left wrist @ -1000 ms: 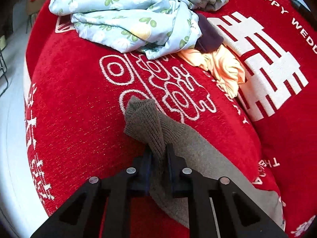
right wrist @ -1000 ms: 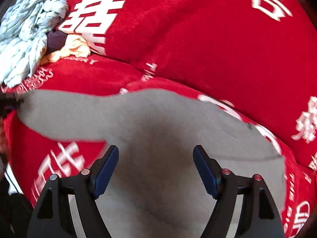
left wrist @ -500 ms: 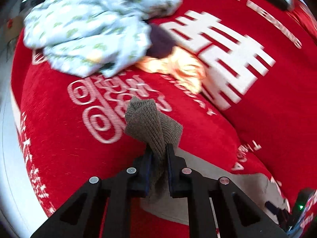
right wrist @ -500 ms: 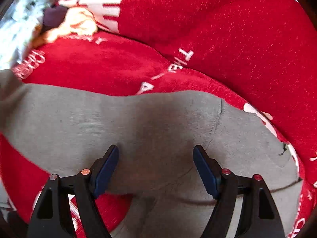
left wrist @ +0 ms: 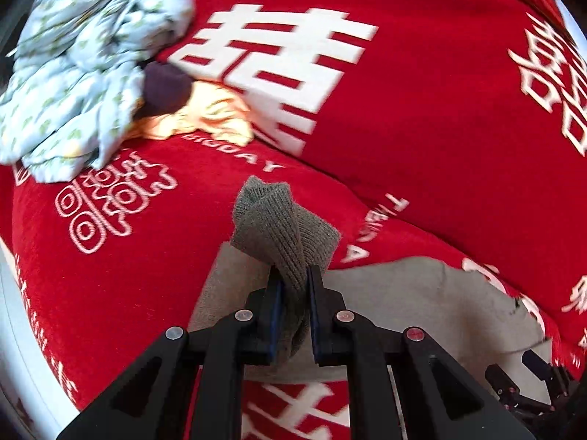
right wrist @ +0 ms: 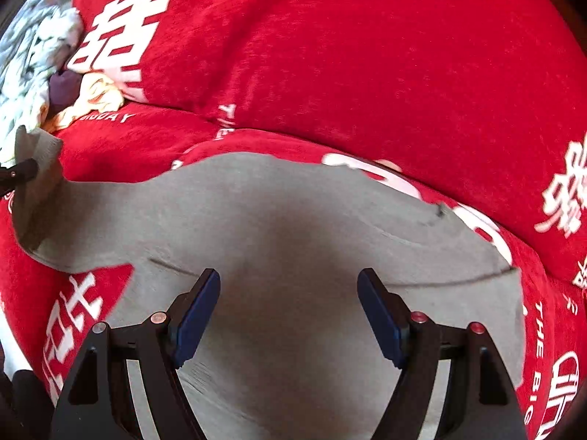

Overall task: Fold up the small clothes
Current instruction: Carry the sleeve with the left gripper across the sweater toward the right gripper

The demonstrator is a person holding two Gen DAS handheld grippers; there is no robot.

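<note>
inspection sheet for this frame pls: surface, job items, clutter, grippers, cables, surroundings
Surface: red sofa cover with white lettering.
Job's things: grey garment spread on the seat; its ribbed cuff lifted.
Clutter: heap of light blue printed clothes, dark purple item, peach cloth at the back of the seat.
Grippers: left gripper shut on the cuff; right gripper open above the garment, nothing between its pads.
Cables: nothing seen.
Surroundings: pale floor at the left edge.

We see a grey knit garment (left wrist: 282,227), ribbed cuff, matt. Red cover (left wrist: 422,128) is fuzzy chenille-like cloth, woven white motifs. Grippers (right wrist: 289,293): matt black plastic, blue rubbery pads, shiny metal rivets. Crumpled printed cotton (left wrist: 80,62), smooth.
</note>
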